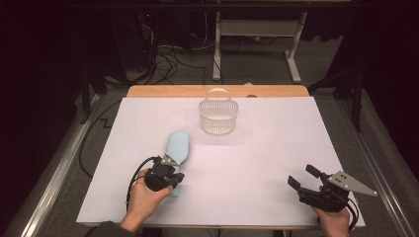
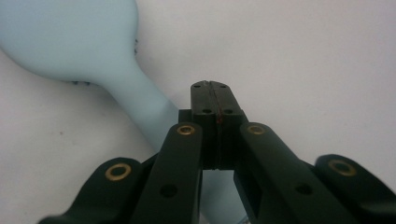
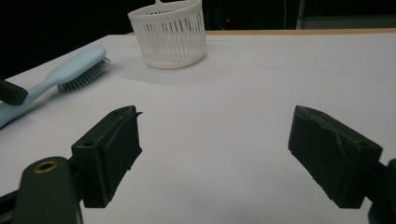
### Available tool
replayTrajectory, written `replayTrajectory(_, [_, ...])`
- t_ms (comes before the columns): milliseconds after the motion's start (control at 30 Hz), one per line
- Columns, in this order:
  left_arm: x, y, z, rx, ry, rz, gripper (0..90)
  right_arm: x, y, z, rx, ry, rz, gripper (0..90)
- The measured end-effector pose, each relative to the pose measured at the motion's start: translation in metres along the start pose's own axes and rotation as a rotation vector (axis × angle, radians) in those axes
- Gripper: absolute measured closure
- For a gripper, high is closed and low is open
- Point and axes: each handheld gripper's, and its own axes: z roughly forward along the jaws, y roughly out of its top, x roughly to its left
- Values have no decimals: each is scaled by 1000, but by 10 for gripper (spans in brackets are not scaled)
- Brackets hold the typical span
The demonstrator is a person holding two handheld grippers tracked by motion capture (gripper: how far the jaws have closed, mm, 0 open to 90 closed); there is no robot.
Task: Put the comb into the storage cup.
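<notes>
A pale blue hairbrush (image 1: 178, 145) lies bristles down on the white sheet, its handle toward the person. My left gripper (image 1: 170, 181) hovers over the handle end, held in the person's left hand. In the left gripper view the black pads (image 2: 205, 100) are pressed flat together, and the brush handle (image 2: 144, 109) runs beneath them, not between them. My right gripper (image 1: 302, 177) rests low at the front right, jaws wide apart with only bare sheet between them (image 3: 215, 149). From there the hairbrush (image 3: 70, 70) lies off to the left.
A white slatted basket (image 1: 218, 117) with a hoop handle stands at the back middle of the table, also seen as the basket (image 3: 168, 35) in the right gripper view. The white sheet (image 1: 276, 143) covers the wooden table. Table legs and cables lie on the floor beyond.
</notes>
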Motion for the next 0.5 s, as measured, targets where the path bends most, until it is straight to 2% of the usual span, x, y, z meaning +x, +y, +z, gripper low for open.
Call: replayTrajectory(500, [11, -9, -7, -3, 49, -32, 898, 0, 0, 1, 5, -2, -3, 173])
